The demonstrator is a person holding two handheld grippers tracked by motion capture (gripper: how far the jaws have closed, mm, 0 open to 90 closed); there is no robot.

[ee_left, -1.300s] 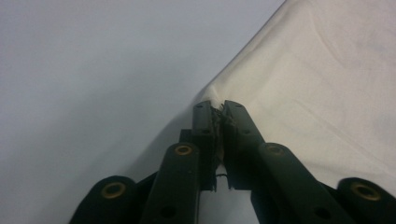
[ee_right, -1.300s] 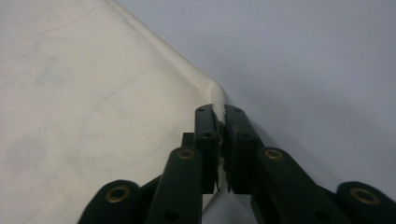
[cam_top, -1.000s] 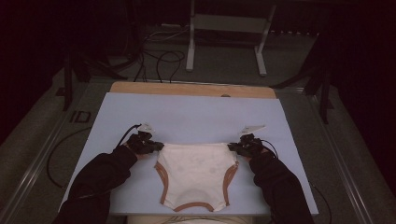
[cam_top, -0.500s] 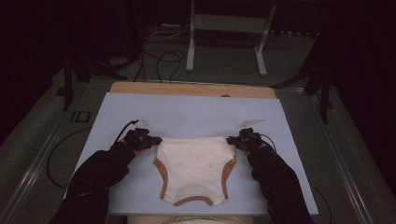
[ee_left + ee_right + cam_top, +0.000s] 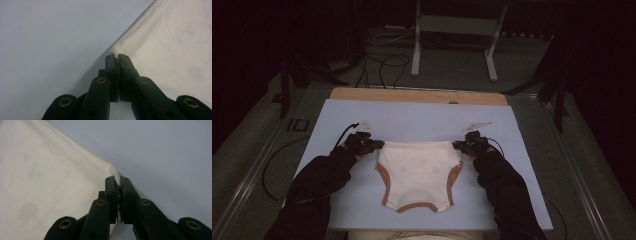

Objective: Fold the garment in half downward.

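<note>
A cream garment (image 5: 419, 172) with brown-trimmed leg openings, shaped like a pair of briefs, lies flat on the pale blue table cover (image 5: 422, 122). My left gripper (image 5: 377, 146) is shut on its upper left waist corner; in the left gripper view the cream cloth (image 5: 170, 45) is pinched between the closed jaws of the left gripper (image 5: 117, 56). My right gripper (image 5: 458, 145) is shut on the upper right waist corner, and the right gripper view shows the cloth (image 5: 50, 177) nipped at the tips of the right gripper (image 5: 117, 178). The waist edge is stretched straight between the two grippers.
A wooden strip (image 5: 417, 95) runs along the table's far edge. Beyond it a metal stand (image 5: 457, 35) and loose cables (image 5: 382, 57) sit on the dark floor. Grey rails (image 5: 257, 170) flank the table. Dark-sleeved forearms (image 5: 319, 177) come in from the bottom.
Both grippers have carried the garment's waist edge away from the person, toward the table's middle, and the garment has slid along with them and lies flatter.
</note>
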